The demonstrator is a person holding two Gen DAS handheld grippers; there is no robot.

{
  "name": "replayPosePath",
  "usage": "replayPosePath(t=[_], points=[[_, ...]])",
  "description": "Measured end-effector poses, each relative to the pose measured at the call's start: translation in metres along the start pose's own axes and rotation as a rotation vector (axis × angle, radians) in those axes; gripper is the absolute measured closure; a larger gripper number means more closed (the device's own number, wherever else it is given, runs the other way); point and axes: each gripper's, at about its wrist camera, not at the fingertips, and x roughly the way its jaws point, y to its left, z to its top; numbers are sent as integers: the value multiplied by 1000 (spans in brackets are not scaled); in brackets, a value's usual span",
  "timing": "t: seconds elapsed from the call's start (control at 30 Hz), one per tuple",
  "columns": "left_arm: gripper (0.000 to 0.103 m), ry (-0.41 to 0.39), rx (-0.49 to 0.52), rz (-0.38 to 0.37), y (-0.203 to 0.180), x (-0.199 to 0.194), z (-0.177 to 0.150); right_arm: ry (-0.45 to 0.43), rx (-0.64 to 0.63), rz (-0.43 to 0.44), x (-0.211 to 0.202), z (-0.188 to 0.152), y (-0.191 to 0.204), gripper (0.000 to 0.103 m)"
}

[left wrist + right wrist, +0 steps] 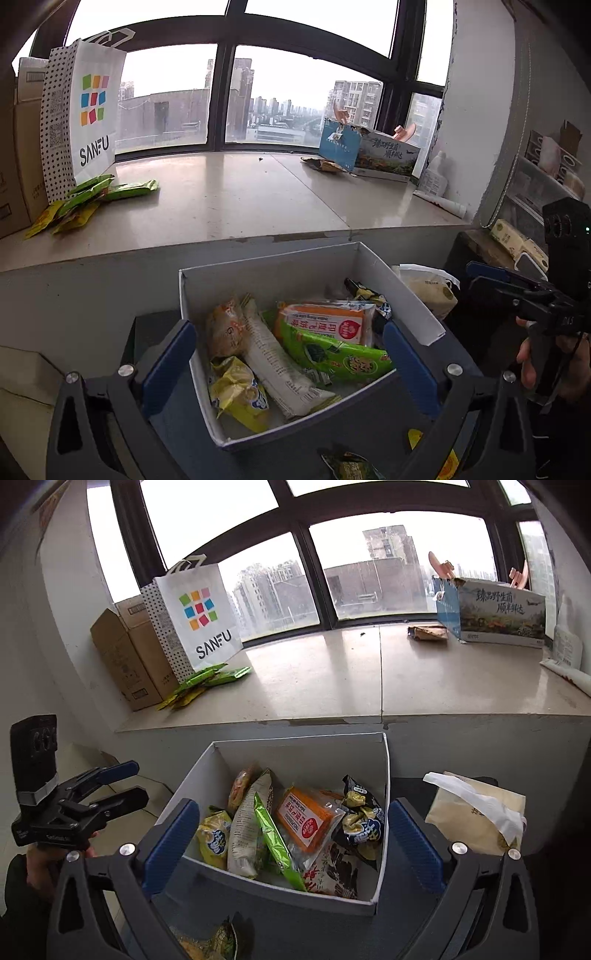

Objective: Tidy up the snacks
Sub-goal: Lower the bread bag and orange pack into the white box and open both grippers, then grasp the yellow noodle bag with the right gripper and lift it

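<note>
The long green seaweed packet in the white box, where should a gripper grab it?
Grip the green seaweed packet across its narrow width near the upper end, coming from above. It stands on edge, leaning among the other snacks in the white box, so that end is free.

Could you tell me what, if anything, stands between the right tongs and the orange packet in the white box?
Nothing visible does. The right tongs hang open above the open-topped box, and the orange packet lies on top of the pile. A green packet lies against its left edge.

A white open box [207, 775] holds jumbled snack packets [310, 819]; green packets [210, 679] lie on the sill.
</note>
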Motion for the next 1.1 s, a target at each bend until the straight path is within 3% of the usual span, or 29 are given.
replayPosePath(t=[0.27,0.53,0.73,0.83,0.93,1.1], points=[[0,32,27,-18,-25,-38,-68,20,-98,8,-78,-85,12,0],[0,81,21,2,-50,-67,-143,102,-1,-45,-108,-183,-6,0],[0,103,-66,-28,-51,-79,-177,187,2,-39,-97,-223,2,0],[0,98,-126,-62,-45,-84,-186,287,6,-47,-75,-235,9,0],[0,104,-138,-49,-41,-86,-190,402,-76,-62,-50,-244,24,0],[0,109,-173,-37,-31,-88,-196,468,-104,-52,-21,-251,33,0]])
